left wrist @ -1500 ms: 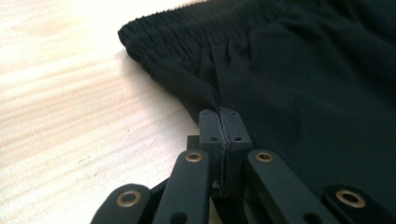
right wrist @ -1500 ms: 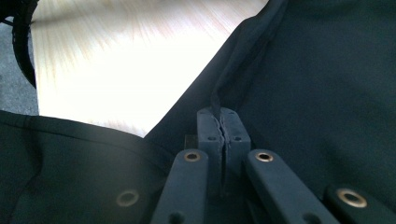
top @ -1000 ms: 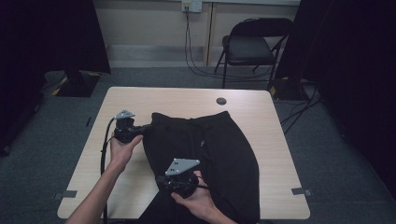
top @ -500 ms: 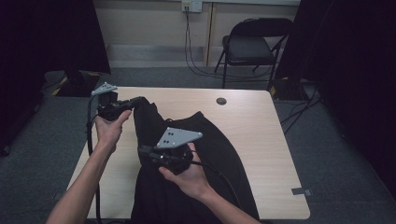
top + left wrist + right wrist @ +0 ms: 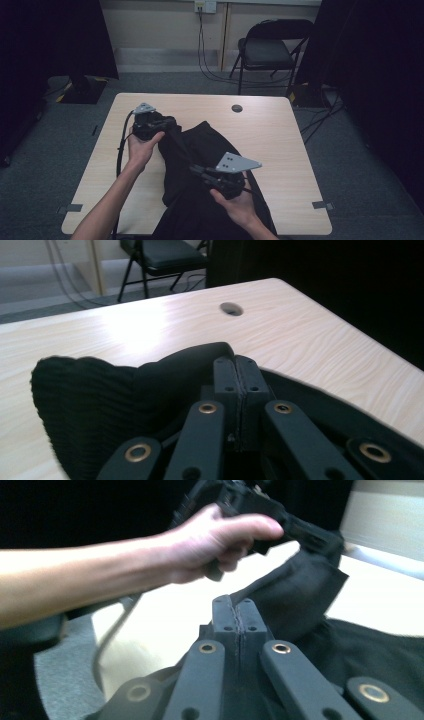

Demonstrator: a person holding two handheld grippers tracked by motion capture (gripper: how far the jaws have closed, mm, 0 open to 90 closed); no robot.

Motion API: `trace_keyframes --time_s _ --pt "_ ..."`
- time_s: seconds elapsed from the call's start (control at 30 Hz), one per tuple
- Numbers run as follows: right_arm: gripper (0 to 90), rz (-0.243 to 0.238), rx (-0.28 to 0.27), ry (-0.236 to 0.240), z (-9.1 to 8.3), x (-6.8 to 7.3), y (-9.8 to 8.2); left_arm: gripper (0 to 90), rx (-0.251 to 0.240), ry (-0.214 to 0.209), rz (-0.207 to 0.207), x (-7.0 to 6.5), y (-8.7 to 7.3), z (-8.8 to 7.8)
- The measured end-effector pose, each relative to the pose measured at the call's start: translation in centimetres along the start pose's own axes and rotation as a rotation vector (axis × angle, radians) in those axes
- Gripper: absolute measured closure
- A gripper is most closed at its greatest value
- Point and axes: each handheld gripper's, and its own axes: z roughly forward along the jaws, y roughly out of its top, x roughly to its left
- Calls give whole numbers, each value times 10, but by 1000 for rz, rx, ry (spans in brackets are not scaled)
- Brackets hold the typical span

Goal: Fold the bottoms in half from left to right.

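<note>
A: On the tabletop [image 5: 280,135], toward its near middle, lies a black garment [image 5: 205,150], partly lifted and draping over the near edge.

B: Who has hold of it?

A: Both hands. Left gripper [image 5: 167,122] has its jaws pressed together on a ribbed edge of the cloth, raised above the wood; in the left gripper view the fabric [image 5: 115,390] bulges out beside the closed jaws. Right gripper [image 5: 197,171], nearer the person, pinches another part of the same edge, with a taut fold running between the two.

B: And from the right gripper view?

A: Its jaws are closed on the cloth [image 5: 300,595], and beyond them the left hand [image 5: 215,545] grips its tool.

B: Any containers?

A: I see none. Farther out there is a round cable hole [image 5: 237,108] in the tabletop, and a folding chair [image 5: 270,47] on the carpet beyond.
</note>
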Motion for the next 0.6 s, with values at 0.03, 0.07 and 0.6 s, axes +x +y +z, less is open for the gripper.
trace_keyframes --time_s 0.03,0.07,0.6 --pt "900 3 -1 -17 -7 -4 -1 895 -11 -7 2 -7 5 5" --pt "900 5 0 -30 -15 -8 -1 896 -16 -11 20 -12 10 10" --pt "900 88 273 -216 -58 -58 -77 776 54 -129 80 -52 -12 120"
